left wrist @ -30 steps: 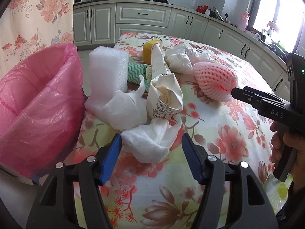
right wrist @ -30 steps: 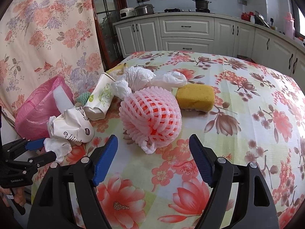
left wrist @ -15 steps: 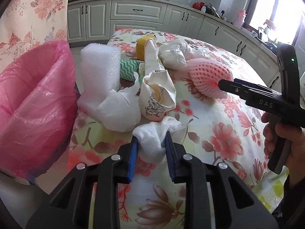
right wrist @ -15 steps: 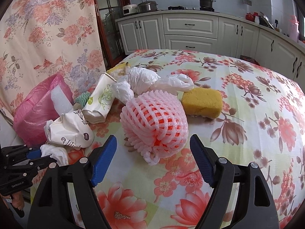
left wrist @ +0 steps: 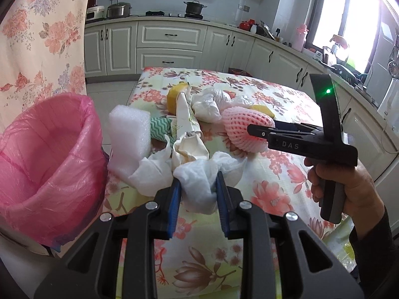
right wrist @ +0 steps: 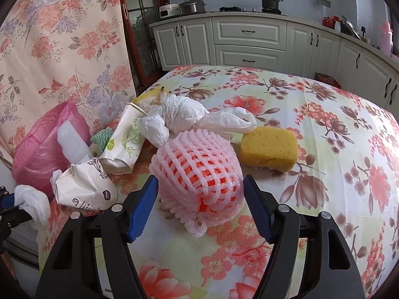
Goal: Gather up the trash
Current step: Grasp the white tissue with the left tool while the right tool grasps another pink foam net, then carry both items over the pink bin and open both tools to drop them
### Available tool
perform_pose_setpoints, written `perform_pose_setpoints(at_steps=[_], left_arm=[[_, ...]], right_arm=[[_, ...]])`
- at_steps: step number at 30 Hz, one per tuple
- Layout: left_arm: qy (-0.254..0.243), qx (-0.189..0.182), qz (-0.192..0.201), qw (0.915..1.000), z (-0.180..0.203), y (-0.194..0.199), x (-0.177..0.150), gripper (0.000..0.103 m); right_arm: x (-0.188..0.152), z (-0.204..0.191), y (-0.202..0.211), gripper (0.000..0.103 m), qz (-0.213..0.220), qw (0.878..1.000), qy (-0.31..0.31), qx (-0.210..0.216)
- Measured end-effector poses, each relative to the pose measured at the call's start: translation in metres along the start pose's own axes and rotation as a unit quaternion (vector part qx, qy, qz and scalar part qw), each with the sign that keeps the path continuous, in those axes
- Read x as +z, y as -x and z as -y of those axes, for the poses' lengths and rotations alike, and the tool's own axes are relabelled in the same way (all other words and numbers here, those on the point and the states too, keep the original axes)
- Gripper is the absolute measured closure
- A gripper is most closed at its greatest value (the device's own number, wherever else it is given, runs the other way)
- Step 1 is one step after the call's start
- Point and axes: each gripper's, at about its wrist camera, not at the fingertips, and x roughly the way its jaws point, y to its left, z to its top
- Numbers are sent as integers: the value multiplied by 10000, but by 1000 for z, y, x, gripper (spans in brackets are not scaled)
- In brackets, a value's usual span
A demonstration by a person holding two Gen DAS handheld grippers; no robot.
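Left claw (left wrist: 197,194) is clamped on the tissue wad (left wrist: 199,184), pads pinching it mid-body, wad lifted just clear of the bench (left wrist: 274,194) edge. Right claw (right wrist: 200,199) is not gripping yet: its jaws have just been closing, the foam net (right wrist: 199,172) sits between them, and a gap shows on both sides between pads and net

Step in hand, as I read it: carry the wad to the bin and close on the net
- Bin (left wrist: 49,154) with its pink liner stands just left of the bench edge, mouth open. Swing the wad left over the rim and let go only once it is fully above the opening; it's light and could catch the liner lip
- Loose tissue tail trails toward the crumpled cup (left wrist: 189,149), so lift before moving sideways or it may drag the cup along
- Net is soft, with something orange inside. Close square across its widest part, gently, or it may squirt out forward

View differences:
- Left wrist shows the bin mouth, the foam block (left wrist: 129,134) beside it, and the hand (left wrist: 349,189) on the right tool
- Right wrist shows the pad gaps around the net, the sponge (right wrist: 269,147) behind it, the plastic bag (right wrist: 189,114), and the wad (right wrist: 35,201) in the left claw at far left; bin mostly hidden there
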Motion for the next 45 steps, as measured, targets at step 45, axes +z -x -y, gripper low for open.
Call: perform_pose_setpoints(at_steps=[45], left_arm=[[791, 1090, 1119, 9846, -109, 97, 35, 77]], right_arm=[[34, -43, 92, 72, 1011, 9935, 254, 448]])
